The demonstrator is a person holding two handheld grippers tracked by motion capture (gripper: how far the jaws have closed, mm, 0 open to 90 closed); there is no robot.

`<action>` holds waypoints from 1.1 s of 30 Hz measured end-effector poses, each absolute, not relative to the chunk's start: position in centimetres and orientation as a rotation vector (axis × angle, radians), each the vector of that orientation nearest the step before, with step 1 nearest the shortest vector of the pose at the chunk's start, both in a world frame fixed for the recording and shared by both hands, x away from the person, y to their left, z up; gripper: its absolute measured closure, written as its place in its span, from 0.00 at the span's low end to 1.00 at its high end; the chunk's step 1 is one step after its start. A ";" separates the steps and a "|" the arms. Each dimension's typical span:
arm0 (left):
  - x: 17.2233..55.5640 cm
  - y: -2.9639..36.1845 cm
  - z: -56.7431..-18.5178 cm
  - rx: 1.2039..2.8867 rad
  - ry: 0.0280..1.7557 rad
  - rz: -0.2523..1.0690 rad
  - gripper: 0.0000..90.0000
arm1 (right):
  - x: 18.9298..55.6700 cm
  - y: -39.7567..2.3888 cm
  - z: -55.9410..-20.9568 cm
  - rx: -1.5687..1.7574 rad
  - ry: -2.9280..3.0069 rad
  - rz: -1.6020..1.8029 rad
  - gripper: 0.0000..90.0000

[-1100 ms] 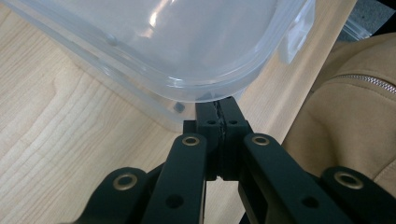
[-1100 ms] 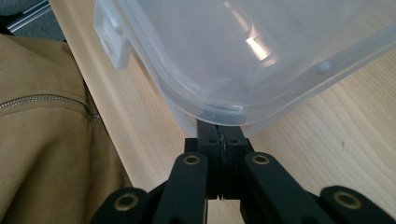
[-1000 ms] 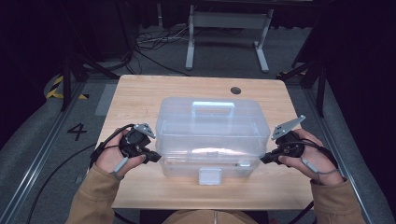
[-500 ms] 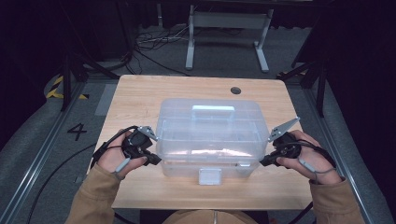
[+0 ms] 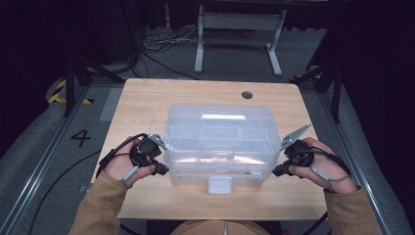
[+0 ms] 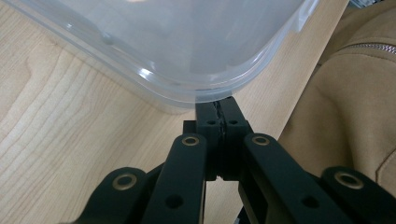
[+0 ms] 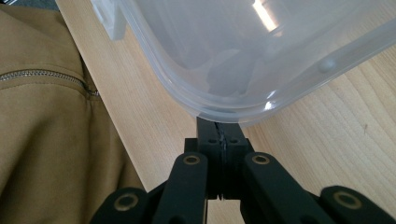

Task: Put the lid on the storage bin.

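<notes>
At lower centre of the high view, both closed, empty tools, left tool (image 5: pixel 161 170) and right tool (image 5: pixel 277 170), have tips hidden under the clear box's (image 5: pixel 220 142) rim.

lab: floor rails (image 5: pixel 41 161), loose cables (image 5: pixel 161 41), hazard tape (image 5: pixel 57 90)

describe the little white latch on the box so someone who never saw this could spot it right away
On the wooden table stands a large clear plastic box with a handle moulded in its lid. Go to the box's side nearest the person, low down at its middle: the latch is a small square clip there. It is opaque white, while everything else on the box is see-through.
</notes>
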State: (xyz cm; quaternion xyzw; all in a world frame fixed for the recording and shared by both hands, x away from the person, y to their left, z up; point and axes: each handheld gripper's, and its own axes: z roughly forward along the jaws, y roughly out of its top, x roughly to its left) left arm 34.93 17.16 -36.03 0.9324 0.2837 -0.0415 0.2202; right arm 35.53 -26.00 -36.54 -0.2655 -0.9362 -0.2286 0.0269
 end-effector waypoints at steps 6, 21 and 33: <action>34.9 17.2 -36.1 2.593 0.788 -0.122 1.00 | 35.5 -26.1 -36.6 -0.822 -2.886 -0.688 1.00; 35.0 17.6 -36.7 2.624 0.808 -0.171 0.93 | 35.5 -26.5 -36.9 -0.818 -2.871 -0.645 0.99; 35.1 19.4 -35.8 2.485 0.888 -0.103 0.78 | 35.7 -27.5 -36.1 -0.876 -2.864 -0.742 0.89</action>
